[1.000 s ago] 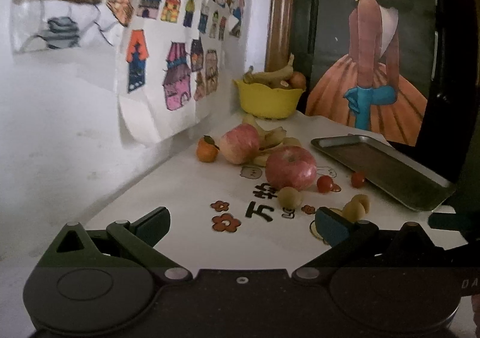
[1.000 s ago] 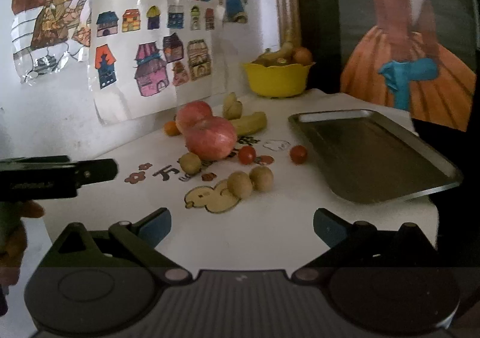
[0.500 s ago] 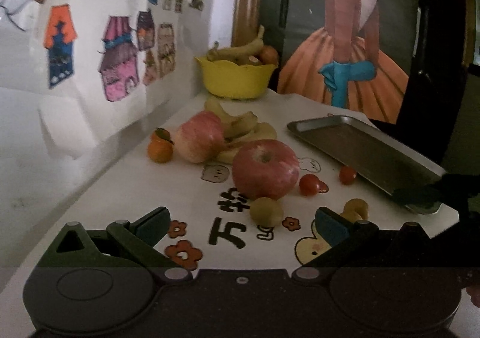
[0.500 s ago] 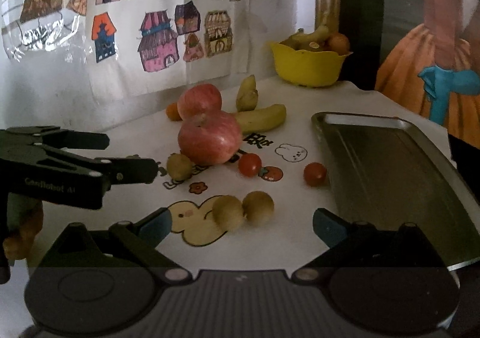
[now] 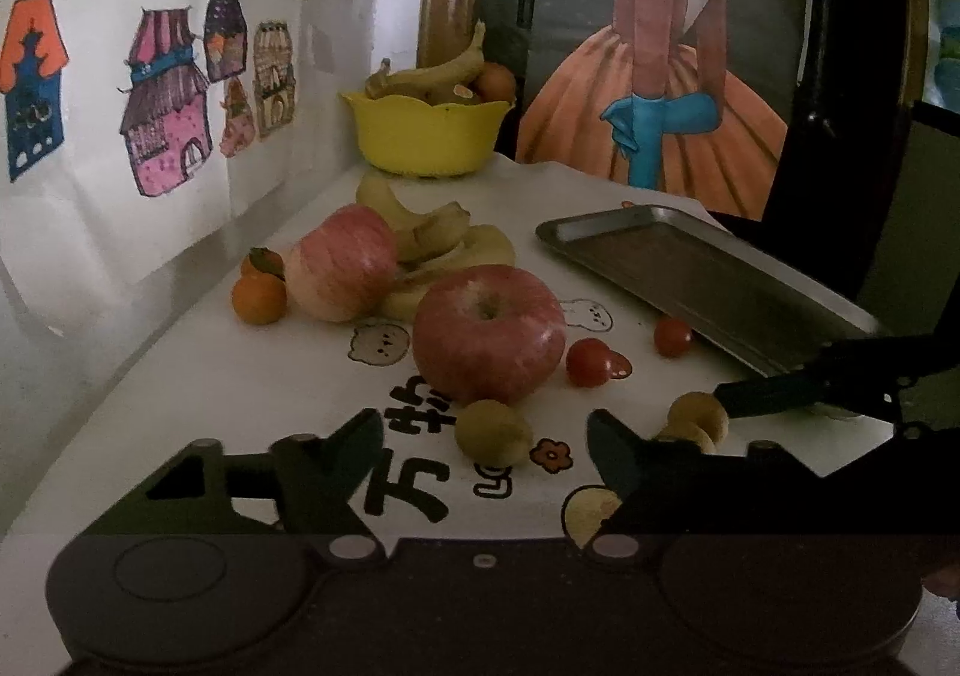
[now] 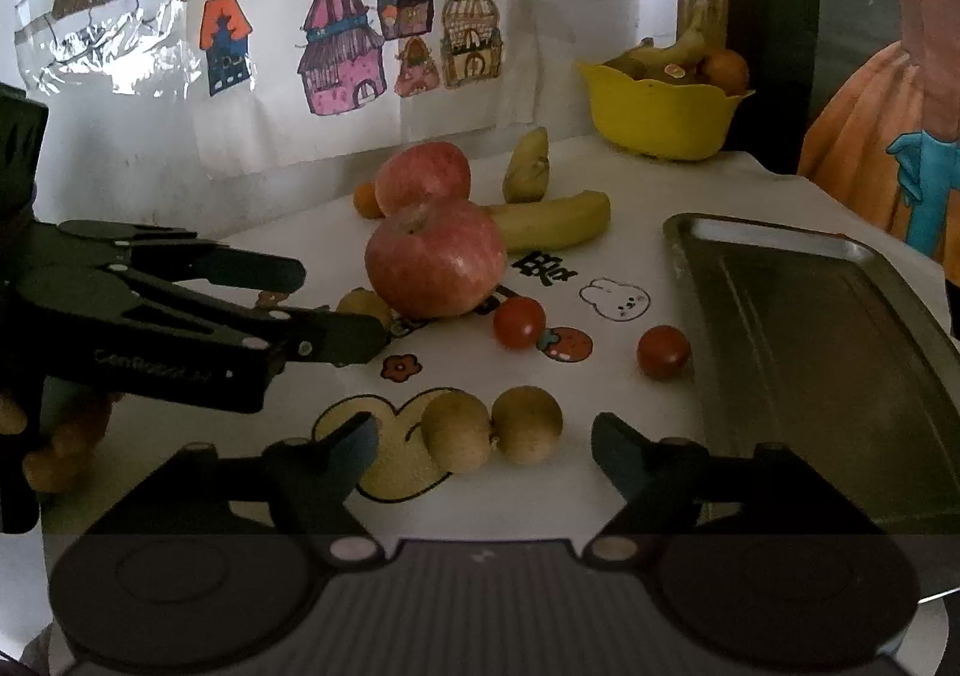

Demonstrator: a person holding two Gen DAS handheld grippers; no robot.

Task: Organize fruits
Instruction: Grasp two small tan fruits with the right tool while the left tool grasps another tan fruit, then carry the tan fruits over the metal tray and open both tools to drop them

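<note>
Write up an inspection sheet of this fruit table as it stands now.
Surface: white cartoon-printed tablecloth.
Job's things: two red apples, bananas, small oranges, two cherry tomatoes, three brown round fruits, all loose; grey metal tray holds nothing.
Clutter: yellow bowl with fruit.
Grippers: left gripper and right gripper open, closing lately, around brown fruits, not touching.
Cables: nothing seen.
Surroundings: house drawings, dress painting.

Both fisheye views are dim and soft, edges bowed and vignetted; glare glints on the crinkled clear plastic wall sheet (image 6: 108, 58).
</note>
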